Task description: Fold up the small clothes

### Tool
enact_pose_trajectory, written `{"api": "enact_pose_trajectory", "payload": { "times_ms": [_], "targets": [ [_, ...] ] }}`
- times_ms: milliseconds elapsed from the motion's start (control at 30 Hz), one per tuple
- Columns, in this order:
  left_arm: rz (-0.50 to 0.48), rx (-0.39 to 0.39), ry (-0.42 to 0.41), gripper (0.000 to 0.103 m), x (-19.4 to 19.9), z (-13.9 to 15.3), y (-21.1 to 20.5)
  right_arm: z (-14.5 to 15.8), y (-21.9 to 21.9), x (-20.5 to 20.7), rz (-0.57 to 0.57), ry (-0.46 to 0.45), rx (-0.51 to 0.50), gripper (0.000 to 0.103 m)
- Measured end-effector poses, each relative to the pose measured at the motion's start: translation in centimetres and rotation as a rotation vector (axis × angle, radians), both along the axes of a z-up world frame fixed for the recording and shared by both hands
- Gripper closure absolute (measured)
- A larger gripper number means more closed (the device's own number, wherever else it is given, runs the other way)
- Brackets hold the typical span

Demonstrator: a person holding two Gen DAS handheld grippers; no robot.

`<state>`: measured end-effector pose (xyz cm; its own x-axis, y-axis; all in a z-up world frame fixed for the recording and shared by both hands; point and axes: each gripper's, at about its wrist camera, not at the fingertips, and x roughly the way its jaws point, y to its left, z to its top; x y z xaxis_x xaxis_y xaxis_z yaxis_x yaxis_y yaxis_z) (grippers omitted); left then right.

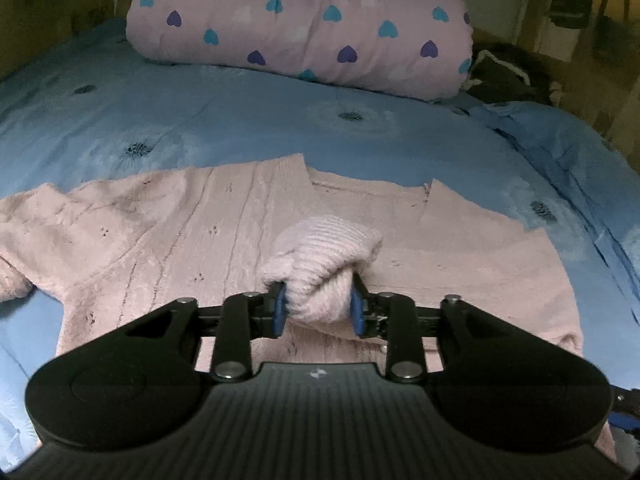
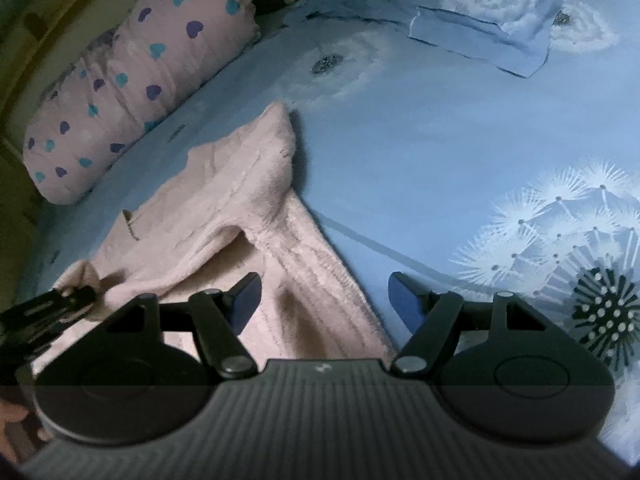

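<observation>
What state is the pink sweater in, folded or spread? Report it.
Mostly spread. The pink sweater lies flat on the blue bedsheet; only its sleeve cuff is lifted over the body, pinched in the left gripper.

no readable text, labels or numbers

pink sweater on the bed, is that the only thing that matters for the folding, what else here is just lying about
Part of the job:
- pink sweater
- its bunched cuff, clamped in the left claw
- right claw, open over the sweater's edge

Just lying about:
- heart-print rolled quilt
- blue dandelion bedsheet
- blue pillow
</observation>
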<state>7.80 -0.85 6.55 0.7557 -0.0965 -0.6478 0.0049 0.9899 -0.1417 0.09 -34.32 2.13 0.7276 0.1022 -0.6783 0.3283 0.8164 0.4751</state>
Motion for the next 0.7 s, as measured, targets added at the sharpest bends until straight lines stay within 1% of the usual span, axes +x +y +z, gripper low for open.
{"api": "enact_pose_trajectory", "payload": {
  "times_ms": [33,67,100,133,200,367,467,567,700],
  "targets": [
    [0.004,-0.019,0.003,0.049,-0.1,0.2,0.3,0.0,-0.1,0.0,-0.006,0.002,-0.003,0.031],
    [0.014,-0.038,0.002,0.043,-0.2,0.3,0.7,-0.1,-0.2,-0.1,-0.008,0.003,-0.002,0.031],
    [0.026,-0.054,-0.003,0.033,-0.2,0.5,1.0,-0.2,-0.2,-0.1,-0.008,0.005,0.000,0.031],
    [0.036,-0.068,-0.011,0.029,-0.3,0.7,1.4,-0.2,-0.2,-0.1,-0.008,0.006,-0.001,0.031],
    [0.052,-0.081,-0.023,0.024,-0.5,1.1,2.0,-0.1,0.0,-0.1,-0.003,0.007,-0.017,0.031],
    [0.079,-0.053,-0.016,0.020,-0.8,1.5,3.0,-0.1,0.4,0.0,-0.003,0.010,-0.033,0.029],
    [0.110,-0.045,0.017,0.019,-0.9,1.1,3.8,-0.1,0.6,0.0,-0.001,0.012,-0.045,0.029],
    [0.088,-0.072,0.040,0.019,-1.2,0.8,4.4,-0.1,0.8,0.2,0.000,0.011,-0.047,0.029],
    [0.055,-0.052,0.051,0.018,-1.2,0.7,4.5,0.0,0.7,0.3,0.003,0.016,-0.048,0.029]
  ]
}}
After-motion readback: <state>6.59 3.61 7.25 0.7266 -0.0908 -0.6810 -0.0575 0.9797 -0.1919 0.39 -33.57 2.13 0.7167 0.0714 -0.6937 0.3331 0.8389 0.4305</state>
